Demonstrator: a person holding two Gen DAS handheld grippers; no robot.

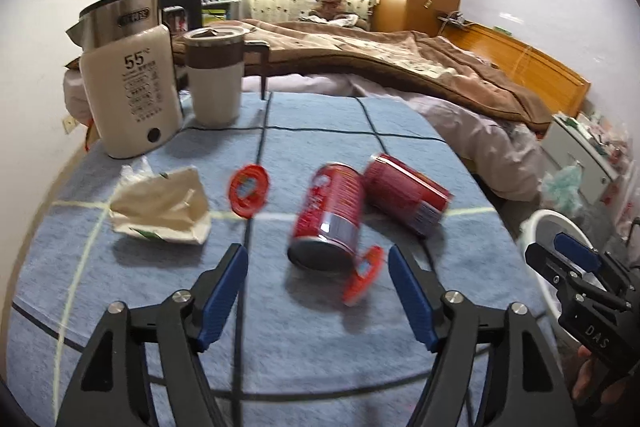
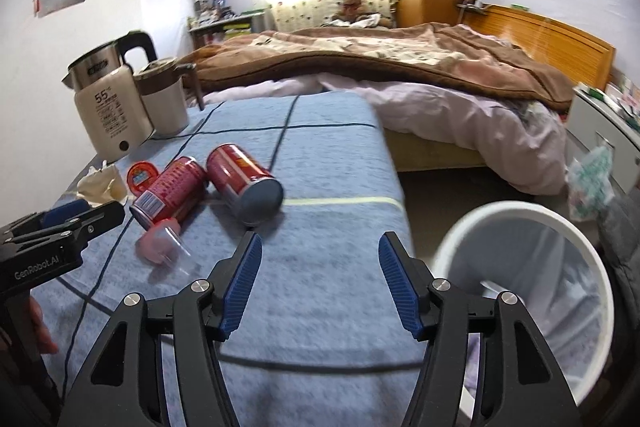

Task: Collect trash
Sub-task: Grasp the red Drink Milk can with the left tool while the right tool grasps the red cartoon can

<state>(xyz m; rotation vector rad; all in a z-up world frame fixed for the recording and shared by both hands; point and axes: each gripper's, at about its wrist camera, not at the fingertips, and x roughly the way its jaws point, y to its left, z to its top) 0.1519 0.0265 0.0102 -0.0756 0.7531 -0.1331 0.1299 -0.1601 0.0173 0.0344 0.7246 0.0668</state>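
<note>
Two red cans lie on their sides on the blue checked tablecloth [image 1: 320, 347], one nearer [image 1: 328, 215] [image 2: 172, 191] and one behind it [image 1: 408, 199] [image 2: 244, 183]. A red lid [image 1: 248, 191] and a crumpled paper wrapper [image 1: 164, 207] lie to their left. A second red lid piece [image 1: 362, 275] [image 2: 160, 243] rests by the nearer can, just inside my left gripper's right finger without touching it. My left gripper [image 1: 318, 287] [image 2: 96, 211] is open just short of the nearer can. My right gripper [image 2: 320, 267] [image 1: 560, 251] is open and empty over the cloth's right part.
A white bin [image 2: 508, 209] [image 1: 548, 217] stands on the floor off the table's right edge. A kettle [image 1: 128, 79] and a lidded mug [image 1: 216, 75] stand at the table's far left. A bed [image 2: 400, 67] with blankets lies beyond.
</note>
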